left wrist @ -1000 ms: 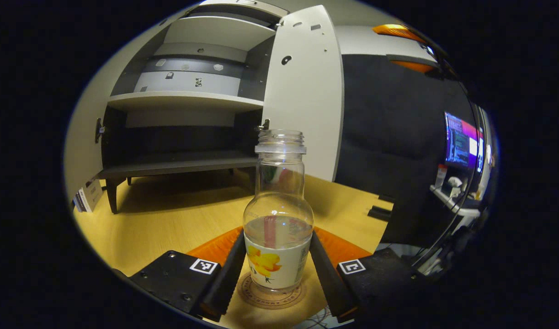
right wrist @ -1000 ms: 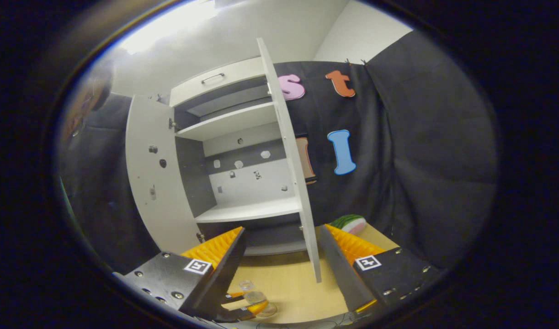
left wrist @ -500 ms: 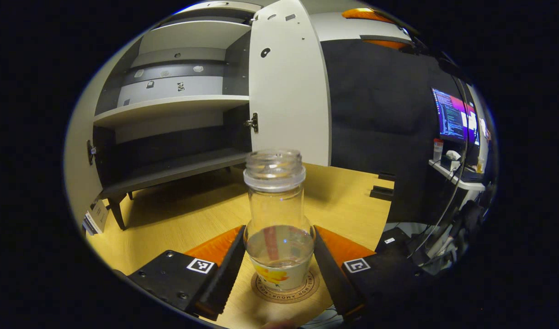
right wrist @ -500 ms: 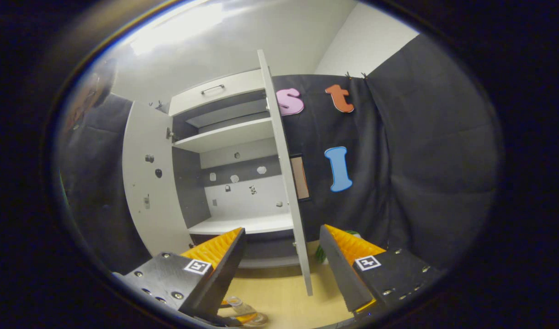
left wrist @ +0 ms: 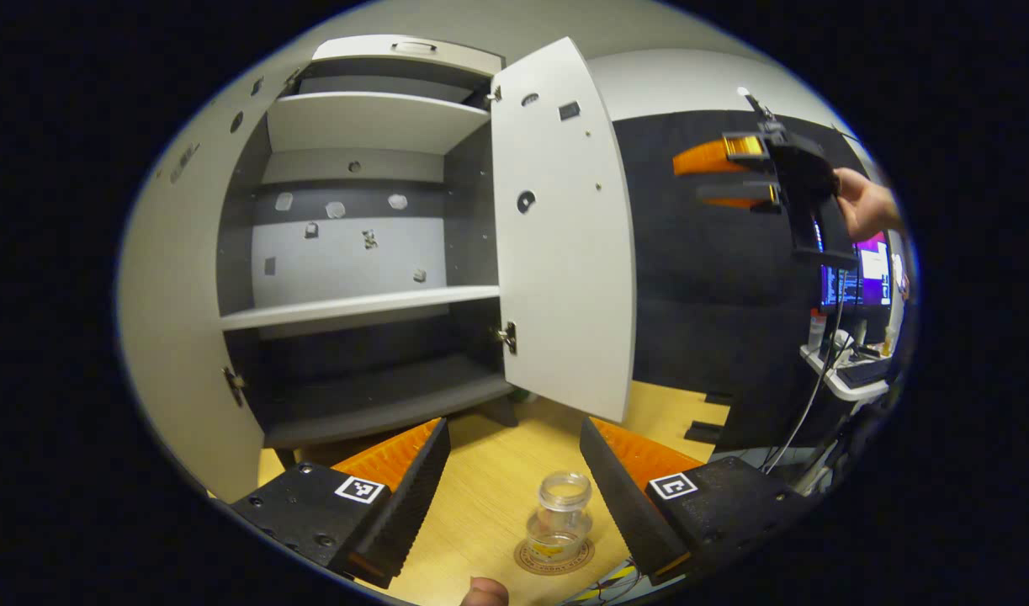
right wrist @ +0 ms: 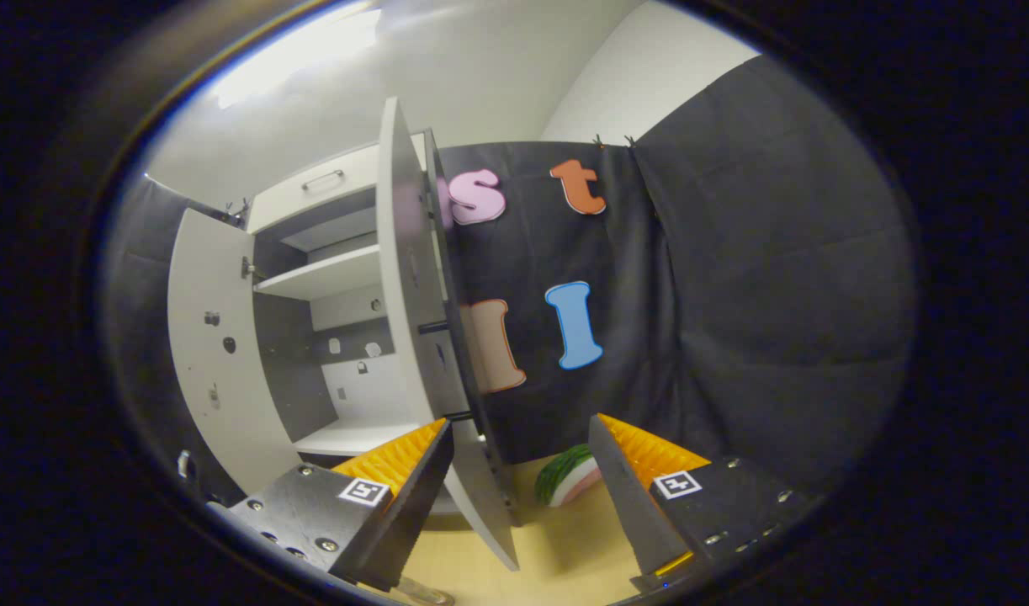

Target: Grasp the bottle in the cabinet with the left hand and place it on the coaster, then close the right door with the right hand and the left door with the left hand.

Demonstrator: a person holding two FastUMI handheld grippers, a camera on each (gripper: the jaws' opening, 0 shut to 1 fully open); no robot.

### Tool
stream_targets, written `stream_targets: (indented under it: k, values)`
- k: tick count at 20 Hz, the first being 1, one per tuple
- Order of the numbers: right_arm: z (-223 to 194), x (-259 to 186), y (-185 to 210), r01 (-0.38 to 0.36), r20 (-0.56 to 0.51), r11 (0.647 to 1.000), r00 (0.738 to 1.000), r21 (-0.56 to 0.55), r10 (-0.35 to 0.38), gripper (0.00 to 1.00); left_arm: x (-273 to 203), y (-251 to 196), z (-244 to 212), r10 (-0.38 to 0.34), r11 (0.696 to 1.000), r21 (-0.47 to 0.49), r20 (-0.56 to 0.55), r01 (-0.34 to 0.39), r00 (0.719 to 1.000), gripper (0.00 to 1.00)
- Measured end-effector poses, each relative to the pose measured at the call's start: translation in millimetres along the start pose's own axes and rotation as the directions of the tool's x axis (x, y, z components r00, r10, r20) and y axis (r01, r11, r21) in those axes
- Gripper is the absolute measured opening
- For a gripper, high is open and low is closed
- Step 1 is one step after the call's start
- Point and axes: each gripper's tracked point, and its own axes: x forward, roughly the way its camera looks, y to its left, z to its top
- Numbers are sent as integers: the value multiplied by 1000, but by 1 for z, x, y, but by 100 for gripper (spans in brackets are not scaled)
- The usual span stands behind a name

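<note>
A pale wooden table [left wrist: 489, 497] carries the open cabinet [left wrist: 358, 252]. The bottle [left wrist: 558, 526] stands upright on the coaster [left wrist: 556, 558], free of the left gripper [left wrist: 514, 480], whose fingers are spread above it. The right gripper [right wrist: 518, 497], also apart, sits at the right door [right wrist: 400, 278] edge, likely to push it closed

The bottle [left wrist: 559, 520] looked clear, glossy plastic, its coaster [left wrist: 554, 558] matt cork. The desk [left wrist: 497, 497] showed smooth pale wood grain. The cabinet [left wrist: 354, 252] doors read as matt white laminate; the wall [right wrist: 733, 295] was black cloth.
</note>
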Motion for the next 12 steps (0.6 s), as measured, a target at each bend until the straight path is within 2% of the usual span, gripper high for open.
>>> stream_targets:
  k: [4,6,8,9,10,12]
  values:
    - [7,45,-25,85,-47,996,995,-3,-85,98,-26,21,60,5,998,-60,70,-1,998,98]
    - [-2,63,-14,39,-99,999,994,-32,-42,98,-39,37,81,23,997,-70,99,-16,995,98]
    - [2,86,-7,37,-90,994,995,-105,-46,99,-54,59,94,52,997,-59,136,-44,989,98]
    - [4,91,-8,40,-88,991,995,-130,-52,93,-60,66,92,62,997,-54,133,-55,989,98]
    - [5,96,0,22,-92,990,995,-140,-35,98,-68,73,87,68,997,-40,116,-64,991,98]
    - [8,91,16,-18,-83,985,997,-173,4,98,-84,90,80,107,994,3,92,-108,990,96]
